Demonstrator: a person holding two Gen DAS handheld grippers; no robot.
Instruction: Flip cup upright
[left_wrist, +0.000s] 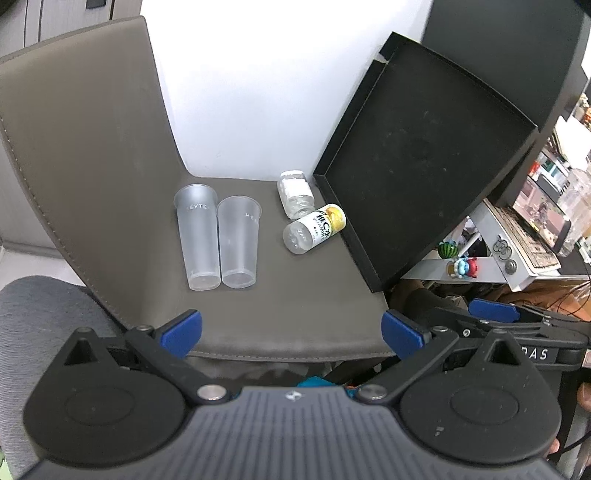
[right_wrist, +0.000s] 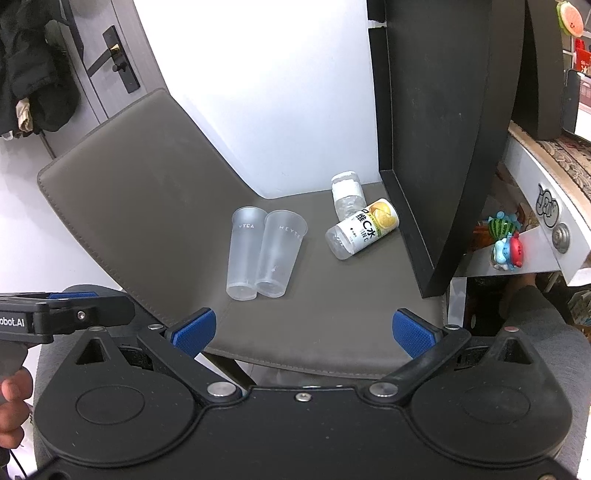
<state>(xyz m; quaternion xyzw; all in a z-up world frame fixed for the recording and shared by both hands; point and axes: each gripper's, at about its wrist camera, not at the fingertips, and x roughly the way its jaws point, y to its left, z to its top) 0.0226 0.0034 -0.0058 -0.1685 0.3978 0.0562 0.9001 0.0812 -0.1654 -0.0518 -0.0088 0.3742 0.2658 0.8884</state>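
Two frosted clear plastic cups lie on their sides, side by side, on a grey chair seat (left_wrist: 295, 317), rims away from me and bases toward me. The left cup (left_wrist: 197, 238) (right_wrist: 245, 253) touches the right cup (left_wrist: 238, 242) (right_wrist: 279, 253). My left gripper (left_wrist: 291, 334) is open and empty, hovering over the seat's front edge, short of the cups. My right gripper (right_wrist: 304, 332) is open and empty, at the same front edge. Each gripper shows at the edge of the other's view.
Two small bottles lie to the right of the cups: a clear one (left_wrist: 295, 194) and a yellow-labelled one (left_wrist: 316, 229). A black tray (left_wrist: 417, 158) leans upright at the seat's right side. A cluttered white desk (left_wrist: 509, 243) stands beyond it.
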